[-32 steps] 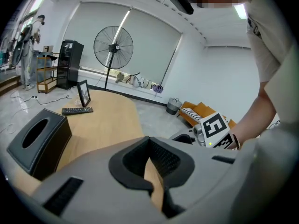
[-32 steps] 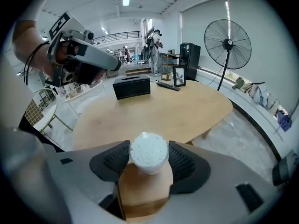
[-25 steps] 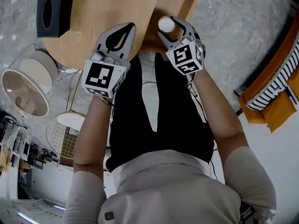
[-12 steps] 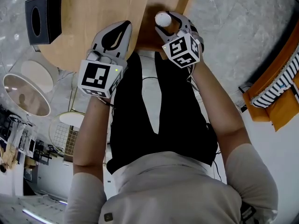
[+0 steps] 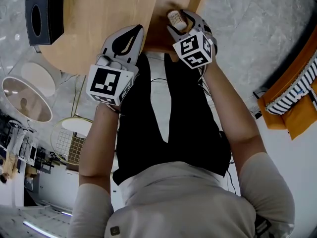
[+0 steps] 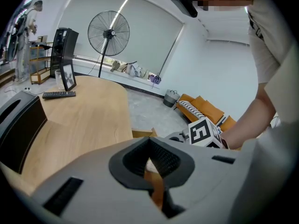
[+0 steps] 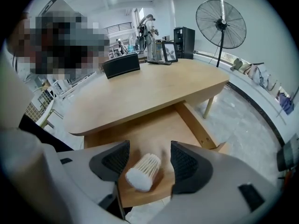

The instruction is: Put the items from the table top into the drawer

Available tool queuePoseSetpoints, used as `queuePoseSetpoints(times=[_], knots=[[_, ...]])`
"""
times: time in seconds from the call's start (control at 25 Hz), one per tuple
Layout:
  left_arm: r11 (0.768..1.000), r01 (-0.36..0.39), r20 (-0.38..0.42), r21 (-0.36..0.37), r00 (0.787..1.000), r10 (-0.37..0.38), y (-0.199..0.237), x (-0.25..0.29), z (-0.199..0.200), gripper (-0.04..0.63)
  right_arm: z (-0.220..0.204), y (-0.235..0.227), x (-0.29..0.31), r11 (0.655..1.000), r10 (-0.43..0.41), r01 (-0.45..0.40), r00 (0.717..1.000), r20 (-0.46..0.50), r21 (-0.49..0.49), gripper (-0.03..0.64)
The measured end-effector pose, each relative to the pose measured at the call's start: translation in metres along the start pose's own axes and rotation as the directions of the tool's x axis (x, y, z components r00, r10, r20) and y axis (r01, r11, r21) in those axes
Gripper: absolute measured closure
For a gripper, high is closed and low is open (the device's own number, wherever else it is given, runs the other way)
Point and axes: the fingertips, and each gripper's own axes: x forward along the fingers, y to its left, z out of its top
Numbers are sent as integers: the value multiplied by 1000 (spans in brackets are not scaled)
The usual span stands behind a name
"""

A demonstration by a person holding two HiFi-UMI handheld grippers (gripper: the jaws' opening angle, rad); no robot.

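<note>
1. Item: a small white ribbed cylinder (image 7: 142,171) with pleated sides, its flat end tilted toward the camera.
2. Location: between the spread jaws of the right gripper (image 7: 145,158), clear of both pads, inside the open wooden drawer (image 7: 154,125) under the table (image 7: 140,92).
3. Left gripper (image 6: 152,160): jaws pressed together, nothing between them.

We look along the right gripper (image 7: 148,161), whose jaws stand apart. Between the dark ribbed pads (image 7: 184,162) lies a white ribbed cylinder (image 7: 143,171), tilted with its flat end toward us, and we see a gap on either side of it. Behind it is the open wooden drawer (image 7: 154,127), pulled out from under the table top (image 7: 154,90). On the table's far side stand a black box (image 7: 120,65) and a picture frame (image 7: 169,52). A standing fan (image 7: 220,17) rises at the right over the grey floor (image 7: 247,120).
</note>
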Motion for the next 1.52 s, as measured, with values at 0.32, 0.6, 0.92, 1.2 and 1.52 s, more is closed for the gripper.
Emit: queuePoseSetpoints(times=[0.32,0.6,0.92,1.2,1.52], knots=[[1000,-9,30,15,1000,9,-5,-19,20,586,14,2,-30,999,-37,37,999,29,-4,342],[998,-32,80,46,996,28,-13,-67,63,586,71,1,-91,995,-100,102,988,116,-11,344],[995,-75,169,57,983,65,-41,-158,127,586,167,11,-198,982,-165,184,952,257,-52,345],[993,-91,278,77,958,66,-88,-257,201,586,246,53,-323,975,-160,208,906,393,-82,347],[984,-114,426,139,904,45,-136,-356,279,586,341,91,-464,954,-119,257,791,600,-151,398]])
